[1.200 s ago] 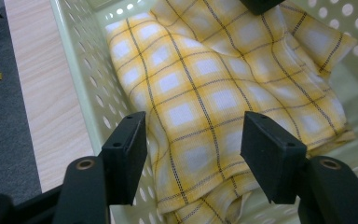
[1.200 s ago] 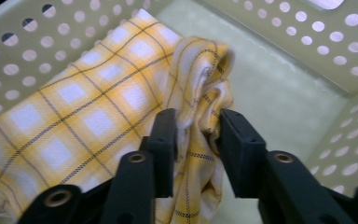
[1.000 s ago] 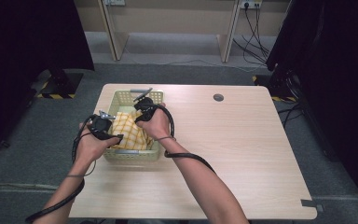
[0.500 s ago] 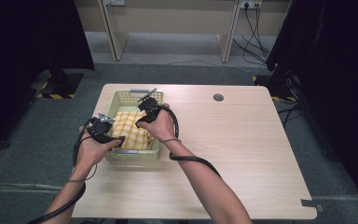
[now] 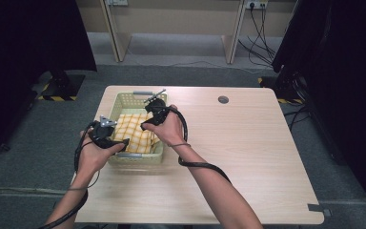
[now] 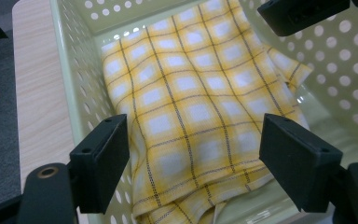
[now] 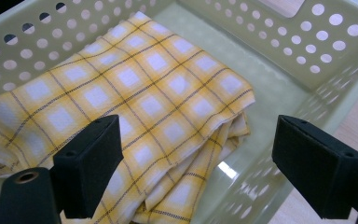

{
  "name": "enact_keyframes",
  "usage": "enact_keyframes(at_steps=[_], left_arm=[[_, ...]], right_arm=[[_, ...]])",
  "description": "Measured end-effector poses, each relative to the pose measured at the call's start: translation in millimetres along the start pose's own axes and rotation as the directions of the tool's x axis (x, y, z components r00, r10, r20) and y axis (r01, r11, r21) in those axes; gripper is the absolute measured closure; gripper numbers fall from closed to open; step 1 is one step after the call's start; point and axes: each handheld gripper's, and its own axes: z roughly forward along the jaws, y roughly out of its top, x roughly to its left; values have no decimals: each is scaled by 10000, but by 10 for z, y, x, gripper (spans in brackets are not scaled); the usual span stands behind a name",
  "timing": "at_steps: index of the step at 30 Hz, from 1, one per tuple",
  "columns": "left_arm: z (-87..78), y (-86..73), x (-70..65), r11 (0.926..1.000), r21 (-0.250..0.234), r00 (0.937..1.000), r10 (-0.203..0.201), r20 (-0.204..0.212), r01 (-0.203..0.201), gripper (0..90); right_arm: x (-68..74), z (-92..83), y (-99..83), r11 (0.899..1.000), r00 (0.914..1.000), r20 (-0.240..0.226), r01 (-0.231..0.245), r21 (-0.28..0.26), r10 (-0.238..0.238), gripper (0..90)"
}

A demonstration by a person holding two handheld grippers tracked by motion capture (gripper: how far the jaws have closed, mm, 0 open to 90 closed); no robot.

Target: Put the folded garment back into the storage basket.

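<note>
light wooden table [image 5: 248,157], broad and bare across its right half. on its far left part, pale green perforated basket [image 5: 138,99], handle on the far wall. inside the basket, folded yellow checked cloth [image 5: 136,133], lying flat against the left wall and floor, layered edges showing at its near end, free of any grip. at the basket's near left corner, left gripper [image 5: 124,142] held above the cloth, jaws wide apart after just opening, nothing pinched between them. over the cloth's far right side, right gripper [image 5: 144,126], jaws likewise just spread wide, cloth below but unclasped.
</note>
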Motion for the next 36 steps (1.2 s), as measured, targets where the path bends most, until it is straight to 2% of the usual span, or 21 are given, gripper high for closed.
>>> enact_keyframes(at_steps=[13, 36], left_arm=[[-80, -24, -39, 9991, -396, 9998, -178, 24, 179, 234], [-211, -65, -159, 9939, -1065, 9995, -253, 165, 269, 232]], right_arm=[[-24, -153, -72, 9994, 9999, -136, 91, -326, -95, 166], [-109, -406, -255, 9976, 9994, -339, 47, -691, -70, 162]])
